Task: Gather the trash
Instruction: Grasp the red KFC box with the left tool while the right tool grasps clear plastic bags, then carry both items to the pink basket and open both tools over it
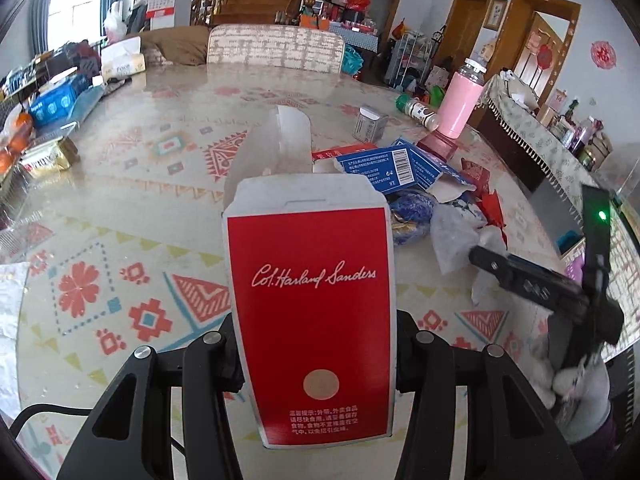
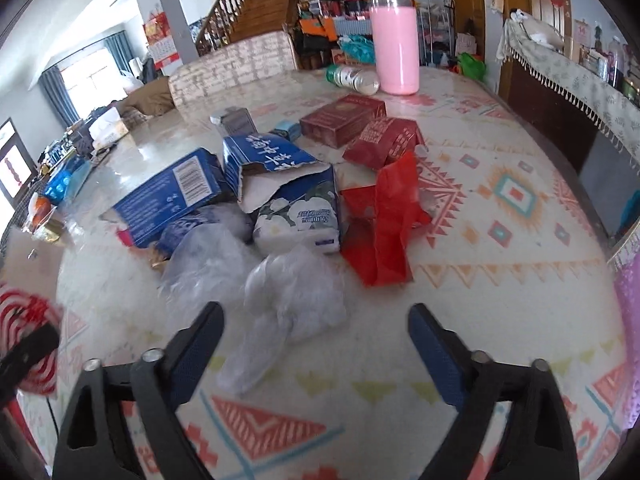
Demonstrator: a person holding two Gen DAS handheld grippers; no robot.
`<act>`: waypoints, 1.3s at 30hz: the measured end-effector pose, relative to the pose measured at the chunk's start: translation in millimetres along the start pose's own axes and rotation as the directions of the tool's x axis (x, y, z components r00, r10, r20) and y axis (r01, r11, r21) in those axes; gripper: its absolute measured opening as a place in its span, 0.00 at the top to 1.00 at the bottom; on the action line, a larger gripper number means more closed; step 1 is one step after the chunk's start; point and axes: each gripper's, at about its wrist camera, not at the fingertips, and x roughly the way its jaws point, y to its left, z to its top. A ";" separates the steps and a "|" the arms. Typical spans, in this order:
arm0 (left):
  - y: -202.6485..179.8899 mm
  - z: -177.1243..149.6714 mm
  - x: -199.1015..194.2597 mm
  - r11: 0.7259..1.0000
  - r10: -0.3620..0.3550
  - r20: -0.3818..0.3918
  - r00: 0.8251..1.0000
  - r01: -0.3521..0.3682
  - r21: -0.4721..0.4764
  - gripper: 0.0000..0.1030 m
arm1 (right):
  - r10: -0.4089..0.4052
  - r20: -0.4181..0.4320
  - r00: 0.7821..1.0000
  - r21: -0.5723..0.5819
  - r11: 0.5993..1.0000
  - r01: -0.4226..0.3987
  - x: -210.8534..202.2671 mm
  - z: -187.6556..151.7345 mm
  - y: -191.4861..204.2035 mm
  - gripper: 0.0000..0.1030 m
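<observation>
Trash collection looked barely begun: one piece was in hand and the heap was still on the table (image 2: 500, 240). Filling the middle of the left wrist view, the red carton (image 1: 310, 312) stood upright, flaps open at the top, white script across its face, pinched between the fingers of the left gripper (image 1: 316, 364), which stood partly closed against its sides. In the right wrist view the right gripper (image 2: 316, 332) stood open and empty, with a crumpled clear plastic bag (image 2: 292, 304) lying between its tips, lower centre of frame, apparently untouched. Behind it, mid-frame, waited torn blue boxes (image 2: 224, 184), a white tissue pack (image 2: 300, 224) and a red plastic wrapper (image 2: 384, 224). The pink bottle (image 2: 394, 48) at the upper centre stood upright, probably not trash
</observation>
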 end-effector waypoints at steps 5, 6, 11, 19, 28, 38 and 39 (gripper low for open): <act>-5.4 -2.7 -7.4 0.999 0.006 0.016 1.000 -0.006 0.038 0.52 | 0.062 -0.007 0.998 0.023 0.998 -0.062 -4.8 -2.2 1.5 0.57; -8.3 -3.1 -9.1 0.999 0.003 0.019 1.000 -0.004 0.047 0.52 | 0.066 -0.002 0.998 0.021 0.998 -0.066 -9.0 -5.1 1.8 0.59; -31.7 -5.8 -20.7 0.995 -0.023 0.035 0.999 0.019 0.102 0.52 | 0.107 0.026 0.994 0.048 0.993 -0.108 -39.0 -22.7 -7.9 0.59; -100.4 -4.7 -30.4 0.963 -0.140 0.016 0.990 0.132 0.234 0.52 | 0.026 0.153 0.988 0.146 0.988 -0.048 -120.5 -54.4 -78.7 0.59; -226.6 8.7 -23.2 0.866 -0.331 -0.053 0.942 0.326 0.379 0.52 | -0.221 0.244 0.944 0.309 0.941 0.141 -202.2 -83.3 -194.1 0.59; -385.3 11.0 8.0 0.722 -0.455 -0.185 0.871 0.483 0.496 0.52 | -0.370 0.215 0.904 0.467 0.852 0.238 -236.8 -105.5 -300.0 0.59; -401.0 10.3 14.2 0.710 -0.458 -0.204 0.865 0.495 0.501 0.52 | -0.378 0.210 0.902 0.475 0.846 0.244 -237.5 -105.9 -306.8 0.58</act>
